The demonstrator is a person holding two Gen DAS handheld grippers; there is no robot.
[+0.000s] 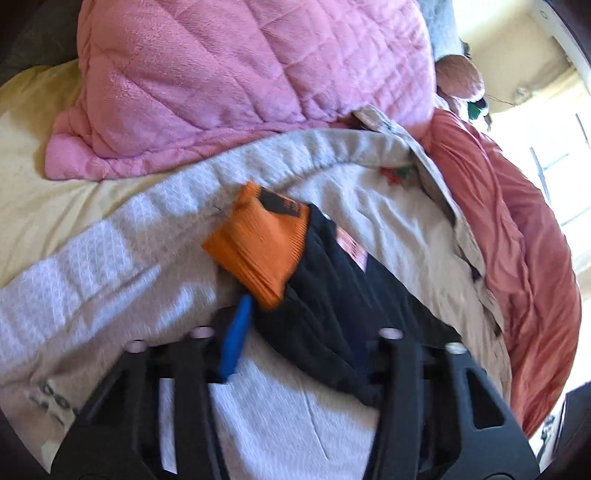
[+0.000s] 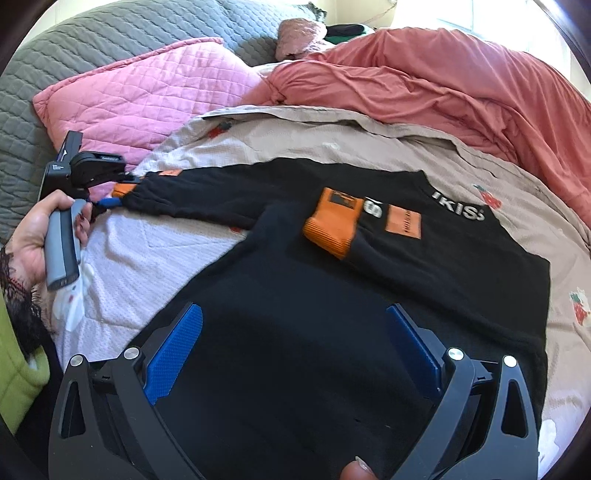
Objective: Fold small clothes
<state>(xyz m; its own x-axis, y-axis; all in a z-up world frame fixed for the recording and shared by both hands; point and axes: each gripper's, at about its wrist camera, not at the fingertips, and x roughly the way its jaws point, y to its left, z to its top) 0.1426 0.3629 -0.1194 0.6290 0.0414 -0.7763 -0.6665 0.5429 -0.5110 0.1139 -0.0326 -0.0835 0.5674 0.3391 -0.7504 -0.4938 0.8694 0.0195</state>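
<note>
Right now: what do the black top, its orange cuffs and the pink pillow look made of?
Black top: soft matte knit, probably cotton jersey; it wrinkles limply. Orange cuffs: ribbed knit, fine parallel ridges visible. Pink pillow: plush quilted fabric, likely fleece or microfibre; fuzzy sheen, stitched diamond grid.

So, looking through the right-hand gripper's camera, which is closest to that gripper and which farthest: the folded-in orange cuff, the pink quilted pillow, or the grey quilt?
From the right gripper, which hovers open over the black sweater:
1. Orange cuff, just ahead on the sweater.
2. Pink quilted pillow, up-left, past the sweater.
3. Grey quilt, behind the pillow, far left.
</note>
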